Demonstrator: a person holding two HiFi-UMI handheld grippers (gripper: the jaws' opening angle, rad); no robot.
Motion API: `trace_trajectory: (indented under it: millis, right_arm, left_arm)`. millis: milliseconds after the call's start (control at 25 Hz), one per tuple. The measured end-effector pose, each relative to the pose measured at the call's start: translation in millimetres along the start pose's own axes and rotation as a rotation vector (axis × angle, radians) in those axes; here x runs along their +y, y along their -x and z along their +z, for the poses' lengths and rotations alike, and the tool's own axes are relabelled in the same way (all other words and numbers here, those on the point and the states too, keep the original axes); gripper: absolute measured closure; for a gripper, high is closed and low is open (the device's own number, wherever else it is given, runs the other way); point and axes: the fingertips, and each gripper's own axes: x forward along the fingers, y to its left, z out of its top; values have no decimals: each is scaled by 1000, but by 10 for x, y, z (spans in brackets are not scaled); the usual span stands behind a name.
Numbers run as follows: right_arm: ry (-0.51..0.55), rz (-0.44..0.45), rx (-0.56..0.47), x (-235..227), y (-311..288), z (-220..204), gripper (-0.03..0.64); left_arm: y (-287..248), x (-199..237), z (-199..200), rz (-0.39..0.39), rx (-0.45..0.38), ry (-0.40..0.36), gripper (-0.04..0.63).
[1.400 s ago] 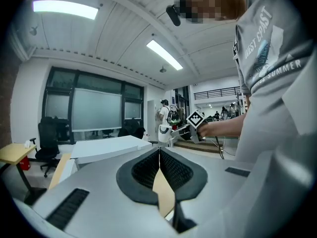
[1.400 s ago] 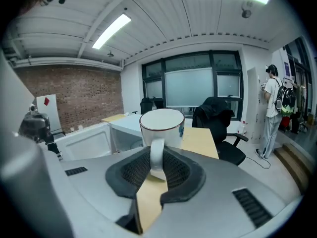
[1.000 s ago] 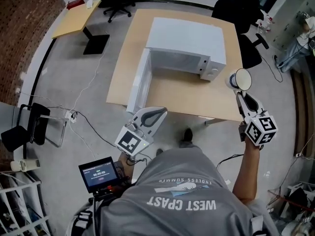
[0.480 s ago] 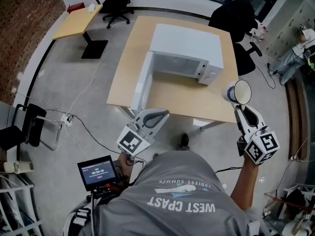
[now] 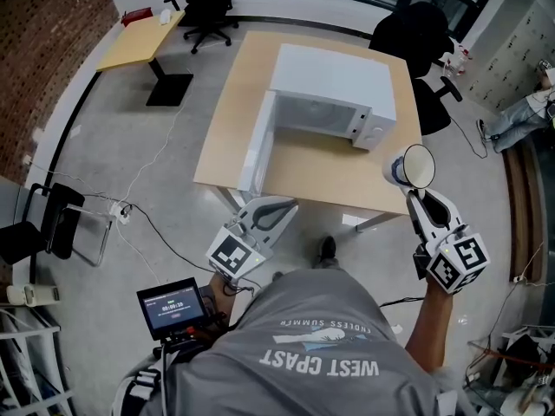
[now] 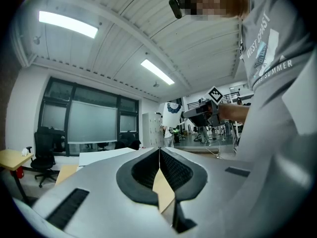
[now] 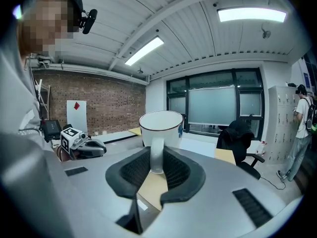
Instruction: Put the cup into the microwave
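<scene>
A white cup (image 5: 411, 166) (image 7: 161, 127) with a dark rim hangs in the air right of the table's front corner. My right gripper (image 5: 410, 191) (image 7: 157, 166) is shut on its handle, cup mouth up. The white microwave (image 5: 332, 93) stands on the wooden table (image 5: 232, 111), its door (image 5: 257, 146) swung wide open toward the front left. My left gripper (image 5: 279, 208) (image 6: 159, 152) is shut with nothing between its jaws, held level just before the table's front edge, below the open door.
Black office chairs (image 5: 414, 26) stand behind the table. A second small desk (image 5: 137, 38) is at the far left. Cables (image 5: 147, 215) trail over the grey floor. A person (image 7: 302, 128) stands by lockers at the right.
My right gripper has carried the cup a little left and up, closer to the table's right corner. The left gripper has shifted slightly along the front edge.
</scene>
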Motion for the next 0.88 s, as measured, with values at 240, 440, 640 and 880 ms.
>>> trace_trajectory:
  millis: [240, 440, 640, 880]
  right_arm:
    - [5, 6, -1, 145, 9, 30, 543]
    - [4, 15, 0, 296, 13, 8, 543]
    - [13, 22, 20, 348, -45, 6, 543]
    - [-4, 59, 41, 319, -286, -77, 543]
  left_arm:
    - [85, -25, 50, -7, -13, -13, 574]
    - [207, -26, 65, -5, -22, -10, 574]
    - [263, -8, 58, 5, -29, -3, 574]
    - [321, 106, 23, 46, -18, 1, 574]
